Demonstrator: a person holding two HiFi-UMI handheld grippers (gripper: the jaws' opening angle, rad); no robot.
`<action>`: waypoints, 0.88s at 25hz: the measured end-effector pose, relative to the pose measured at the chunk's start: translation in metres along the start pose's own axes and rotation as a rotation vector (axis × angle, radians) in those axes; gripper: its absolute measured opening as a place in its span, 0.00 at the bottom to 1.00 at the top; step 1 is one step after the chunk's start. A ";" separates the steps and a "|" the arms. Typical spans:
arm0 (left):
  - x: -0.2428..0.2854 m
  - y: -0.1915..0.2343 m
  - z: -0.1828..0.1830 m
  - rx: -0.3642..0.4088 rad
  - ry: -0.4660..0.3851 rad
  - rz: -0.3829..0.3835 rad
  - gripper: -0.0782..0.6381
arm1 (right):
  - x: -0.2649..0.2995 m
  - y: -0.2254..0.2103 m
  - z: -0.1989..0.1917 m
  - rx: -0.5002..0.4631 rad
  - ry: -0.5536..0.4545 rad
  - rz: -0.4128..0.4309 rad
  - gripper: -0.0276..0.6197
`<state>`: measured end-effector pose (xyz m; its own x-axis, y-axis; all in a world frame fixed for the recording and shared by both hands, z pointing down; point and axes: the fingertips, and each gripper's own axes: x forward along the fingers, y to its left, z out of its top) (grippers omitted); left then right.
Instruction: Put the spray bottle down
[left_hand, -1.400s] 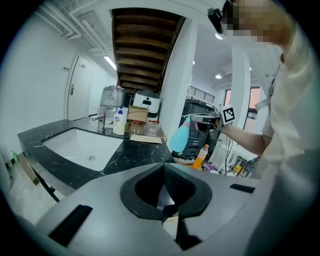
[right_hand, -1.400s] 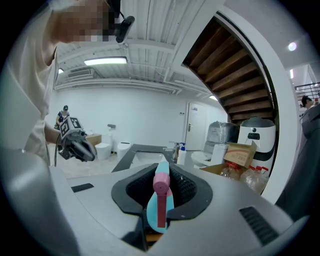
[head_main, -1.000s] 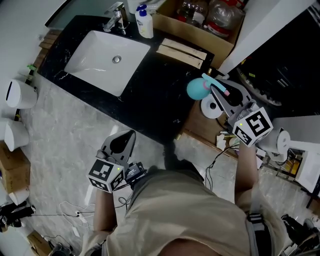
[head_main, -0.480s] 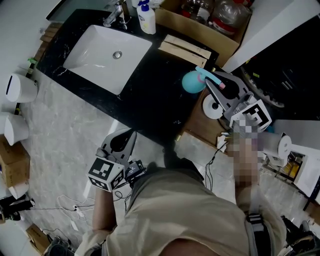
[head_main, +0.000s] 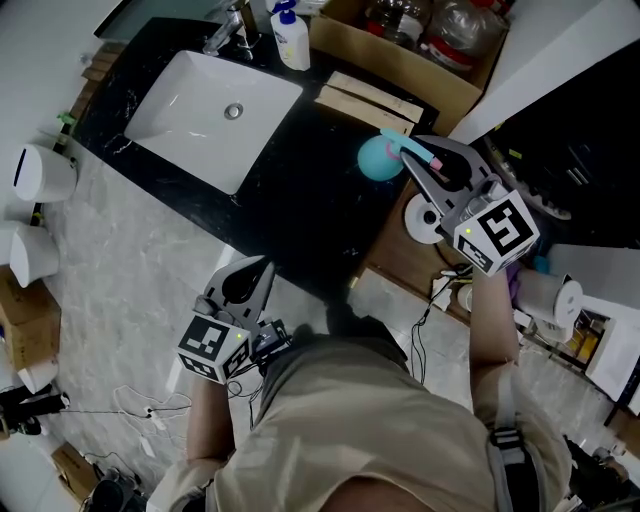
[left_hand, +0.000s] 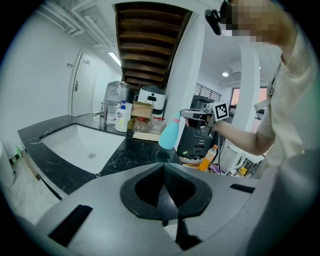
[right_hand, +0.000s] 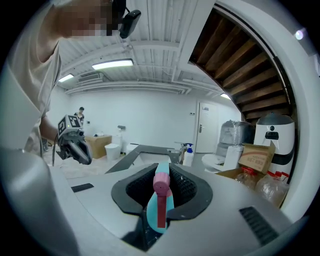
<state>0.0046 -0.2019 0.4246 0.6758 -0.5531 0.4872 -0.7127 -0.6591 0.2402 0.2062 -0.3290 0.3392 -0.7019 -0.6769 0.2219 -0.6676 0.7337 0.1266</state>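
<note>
**Item 1.** Right tongs (right_hand: 161, 189): pinching the turquoise plastic spray bottle (head_main: 376, 158) at its neck, pink trigger head up between the pads.

**Item 2.** Spray bottle, place: hangs body-down and tilted over the far right part of the black stone tabletop (head_main: 305, 200). As far as the left gripper view shows, it is clear of the surface.
- Change: against a second ago, the bottle and right tongs have drifted a little left and farther off, from the tabletop's right edge to over the black surface. The grip is as it was.
- Reading: the carry looks nearly done. There is bare tabletop beneath, and lowering and letting go are still to do.

**Item 3.** Left tongs (head_main: 243, 284): pressed together with nothing between them. They are held near left over the pale marble floor, off the tabletop's near edge and well apart from the bottle. Unmoved.

**Item 4.** Surroundings, none touched:
- white rectangular basin (head_main: 190, 105), sunk in the tabletop to the left
- white pump bottle with blue cap (head_main: 291, 45), at the far edge
- pale wooden slats (head_main: 365, 104), just beyond the bottle
- brown cardboard box (head_main: 395, 62), far right
</note>
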 end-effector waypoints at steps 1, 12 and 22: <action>0.002 0.000 0.001 0.000 -0.001 0.002 0.12 | 0.002 -0.001 0.000 -0.003 -0.001 0.006 0.16; 0.010 -0.002 0.012 -0.004 -0.013 0.053 0.12 | 0.013 -0.013 0.003 -0.007 -0.025 0.059 0.16; 0.002 0.005 0.016 -0.018 -0.033 0.110 0.12 | 0.030 -0.014 0.006 -0.014 -0.037 0.097 0.16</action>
<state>0.0052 -0.2148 0.4138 0.5989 -0.6385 0.4834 -0.7859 -0.5845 0.2017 0.1932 -0.3597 0.3383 -0.7721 -0.6039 0.1980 -0.5924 0.7967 0.1198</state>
